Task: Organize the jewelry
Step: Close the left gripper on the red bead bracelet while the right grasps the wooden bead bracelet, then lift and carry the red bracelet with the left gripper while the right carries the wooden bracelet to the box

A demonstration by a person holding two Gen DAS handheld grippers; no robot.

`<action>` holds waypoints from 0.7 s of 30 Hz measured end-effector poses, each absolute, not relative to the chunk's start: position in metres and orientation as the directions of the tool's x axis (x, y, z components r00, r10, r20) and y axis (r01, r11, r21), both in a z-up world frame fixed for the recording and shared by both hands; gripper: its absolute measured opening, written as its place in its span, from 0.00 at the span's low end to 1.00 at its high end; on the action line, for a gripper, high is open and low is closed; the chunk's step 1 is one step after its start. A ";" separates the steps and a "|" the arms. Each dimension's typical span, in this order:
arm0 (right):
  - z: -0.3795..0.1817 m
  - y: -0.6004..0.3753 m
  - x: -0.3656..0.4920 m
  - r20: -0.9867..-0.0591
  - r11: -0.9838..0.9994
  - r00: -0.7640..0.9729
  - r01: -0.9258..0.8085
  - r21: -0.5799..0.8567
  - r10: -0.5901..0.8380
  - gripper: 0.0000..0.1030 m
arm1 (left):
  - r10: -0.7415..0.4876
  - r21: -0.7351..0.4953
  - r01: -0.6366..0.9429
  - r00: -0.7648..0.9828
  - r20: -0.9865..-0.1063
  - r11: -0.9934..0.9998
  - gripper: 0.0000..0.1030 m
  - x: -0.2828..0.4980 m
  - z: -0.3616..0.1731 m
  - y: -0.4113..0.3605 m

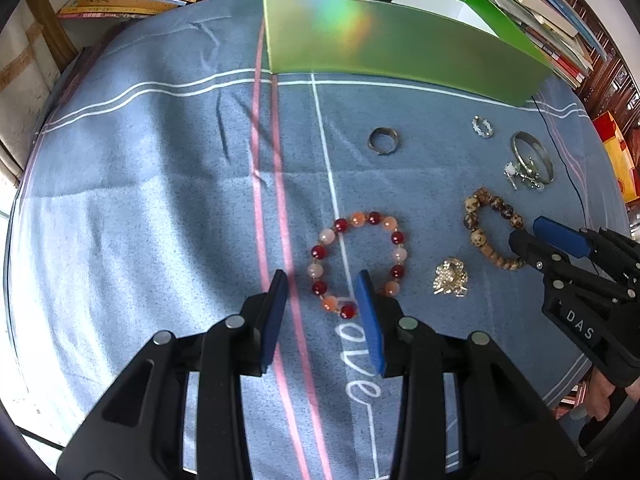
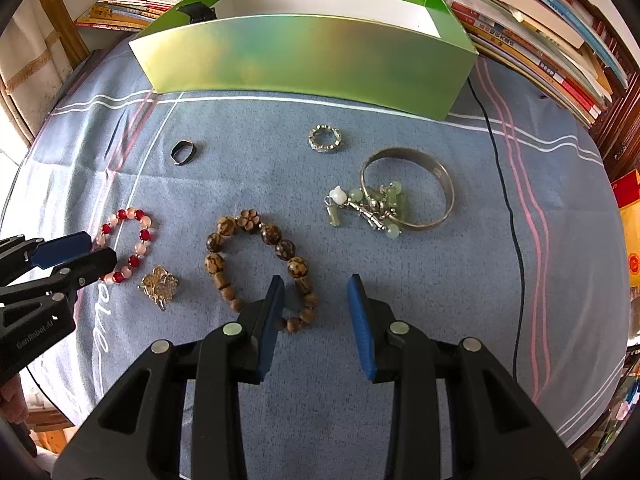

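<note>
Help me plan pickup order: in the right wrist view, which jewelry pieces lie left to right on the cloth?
Red bead bracelet → gold brooch → dark ring → brown bead bracelet → beaded ring → silver bangle.

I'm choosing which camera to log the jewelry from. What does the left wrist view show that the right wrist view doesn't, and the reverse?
Left wrist only: the left claw from behind, open over the red bead bracelet.
Right wrist only: the right claw from behind, open over the brown bead bracelet; the bangle's jade charms show clearly.
Both: green box, dark ring, gold brooch.
</note>
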State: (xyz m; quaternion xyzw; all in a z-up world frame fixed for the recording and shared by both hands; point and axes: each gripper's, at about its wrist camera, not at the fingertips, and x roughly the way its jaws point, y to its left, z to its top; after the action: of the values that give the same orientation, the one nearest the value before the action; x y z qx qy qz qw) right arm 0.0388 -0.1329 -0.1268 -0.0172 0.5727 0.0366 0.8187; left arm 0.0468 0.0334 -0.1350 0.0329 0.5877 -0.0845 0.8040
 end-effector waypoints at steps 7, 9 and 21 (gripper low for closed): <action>-0.127 -0.129 0.042 -0.936 0.997 0.349 -0.081 0.005 0.033 0.33 | -0.083 -0.028 0.185 0.295 -0.952 0.982 0.47 0.049 -0.136 0.027; -0.127 -0.128 0.042 -0.936 0.997 0.350 -0.079 0.007 0.035 0.33 | -0.082 -0.027 0.183 0.296 -0.952 0.983 0.47 0.049 -0.137 0.027; -0.127 -0.127 0.041 -0.929 0.994 0.363 -0.105 0.029 0.066 0.09 | -0.087 -0.029 0.194 0.300 -0.950 0.981 0.32 0.052 -0.136 0.025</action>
State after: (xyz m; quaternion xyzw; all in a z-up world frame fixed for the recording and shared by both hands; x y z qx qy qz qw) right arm 0.0407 -0.1268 -0.1268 -0.0175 0.5619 0.0517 0.8254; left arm 0.0519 0.0249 -0.1364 0.0456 0.5853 -0.0871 0.8048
